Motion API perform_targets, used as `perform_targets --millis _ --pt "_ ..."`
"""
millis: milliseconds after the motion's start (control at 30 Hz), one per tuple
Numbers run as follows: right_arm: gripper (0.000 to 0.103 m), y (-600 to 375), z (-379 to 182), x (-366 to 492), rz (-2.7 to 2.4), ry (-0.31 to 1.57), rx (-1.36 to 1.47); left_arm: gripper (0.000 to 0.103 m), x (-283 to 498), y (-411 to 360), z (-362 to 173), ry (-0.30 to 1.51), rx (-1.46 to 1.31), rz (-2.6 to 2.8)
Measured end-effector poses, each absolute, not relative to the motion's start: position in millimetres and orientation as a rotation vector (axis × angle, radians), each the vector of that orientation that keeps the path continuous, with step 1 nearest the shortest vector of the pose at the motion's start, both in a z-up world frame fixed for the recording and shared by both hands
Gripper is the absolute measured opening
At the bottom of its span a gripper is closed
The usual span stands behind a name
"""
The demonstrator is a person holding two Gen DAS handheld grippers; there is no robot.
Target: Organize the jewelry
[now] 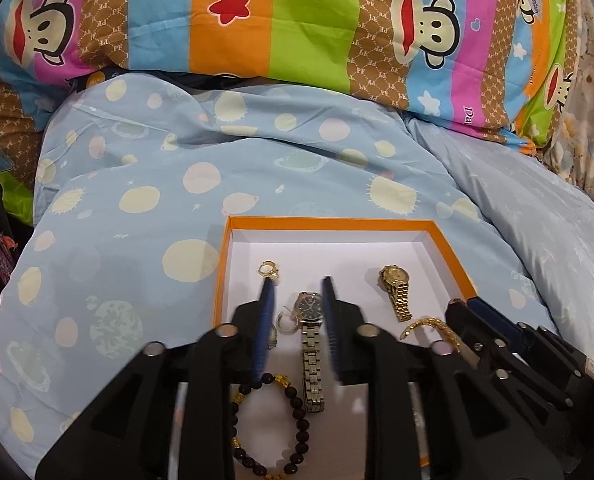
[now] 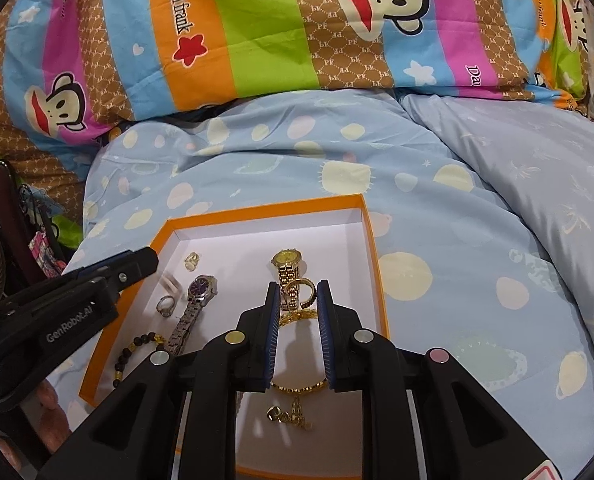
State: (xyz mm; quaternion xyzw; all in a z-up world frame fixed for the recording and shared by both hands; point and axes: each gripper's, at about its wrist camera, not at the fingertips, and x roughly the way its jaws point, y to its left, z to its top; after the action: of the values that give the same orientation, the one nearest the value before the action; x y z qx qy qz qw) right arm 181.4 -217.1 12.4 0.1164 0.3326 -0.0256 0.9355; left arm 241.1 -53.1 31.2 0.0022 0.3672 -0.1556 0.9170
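Shiny metal gold watch [image 1: 396, 289] and silver watch [image 1: 311, 322] (dark dial) lie in a matt paperboard box [image 1: 221, 272] on cloth.

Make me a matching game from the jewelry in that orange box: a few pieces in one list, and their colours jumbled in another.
Pieces:
1. watch on the right
2. watch in the middle
3. bead bracelet
4. box rim

Colours:
A. silver band, dark dial
B. orange
C. all gold
D. dark beads with a few gold ones

Pairs: 1-C, 2-A, 3-D, 4-B

Bead bracelet [image 1: 273, 428] partly behind left tongs [image 1: 297, 312], earring [image 2: 171, 280] blurred
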Motion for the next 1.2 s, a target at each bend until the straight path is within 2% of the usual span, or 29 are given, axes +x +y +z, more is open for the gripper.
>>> perform_targets --millis 33,67,100,200,433,600,867,1200 --pt "0.032 -218 13 180 -0.059 0.672 0.244 0.055 241 -53 31 0.750 0.008 -0.309" --pt "0.037 -219 14 179 -0.064 0.664 0.248 0.065 240 -52 31 0.736 0.011 -0.291" --pt "0.045 -221 15 178 -0.068 0.652 0.253 0.066 238 -51 32 0.719 0.011 -0.283" --pt "0.050 -223 20 171 -0.075 0.617 0.262 0.066 234 -48 38 0.693 0.008 -0.284" --pt "0.052 -220 27 138 -0.116 0.570 0.231 0.066 210 -34 48 0.624 -0.013 -0.263" --pt "0.058 -214 29 101 -0.133 0.550 0.204 0.066 179 -21 46 0.620 -0.020 -0.253" --pt "0.059 -198 18 59 -0.145 0.615 0.167 0.066 115 -18 31 0.631 0.066 -0.277" --pt "0.075 -184 13 35 -0.162 0.647 0.179 0.066 84 -19 14 0.682 0.129 -0.252"
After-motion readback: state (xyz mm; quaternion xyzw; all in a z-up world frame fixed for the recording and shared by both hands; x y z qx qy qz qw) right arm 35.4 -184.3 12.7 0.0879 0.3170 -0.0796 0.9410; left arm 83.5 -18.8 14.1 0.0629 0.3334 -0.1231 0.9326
